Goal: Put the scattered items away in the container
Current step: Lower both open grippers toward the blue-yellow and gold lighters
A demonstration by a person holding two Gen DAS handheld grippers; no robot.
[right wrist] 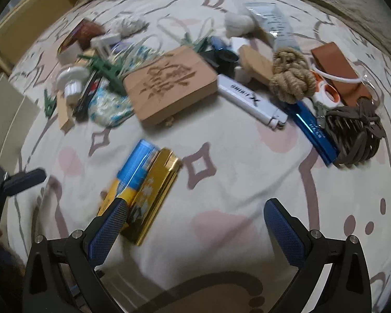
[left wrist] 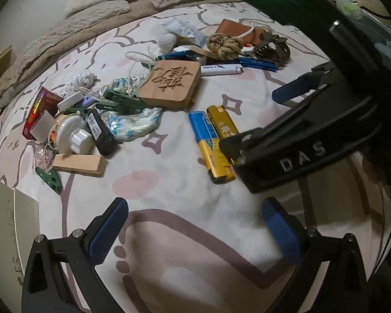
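Observation:
Many small items lie scattered on a patterned bedsheet. A blue-and-yellow lighter (left wrist: 208,140) and a gold lighter (left wrist: 223,124) lie side by side in the middle; they also show in the right wrist view (right wrist: 133,180) (right wrist: 156,190). A carved wooden box (left wrist: 169,84) (right wrist: 172,86), a white lighter (left wrist: 221,70) (right wrist: 250,101), a rope knot (left wrist: 225,44) (right wrist: 290,74) and a brown hair claw (left wrist: 272,47) (right wrist: 354,135) lie behind. My left gripper (left wrist: 195,232) is open and empty above bare sheet. My right gripper (right wrist: 195,229) is open and empty, its left finger (right wrist: 109,227) over the lighters' near ends.
A pale box edge (left wrist: 10,224) (right wrist: 5,120), perhaps the container, stands at the left. A cluttered pile with a white round dial (left wrist: 70,130), a black charger (left wrist: 101,133), a wooden block (left wrist: 78,164) and a red box (left wrist: 39,109) lies left. Beige blanket (left wrist: 65,36) and pillows lie beyond.

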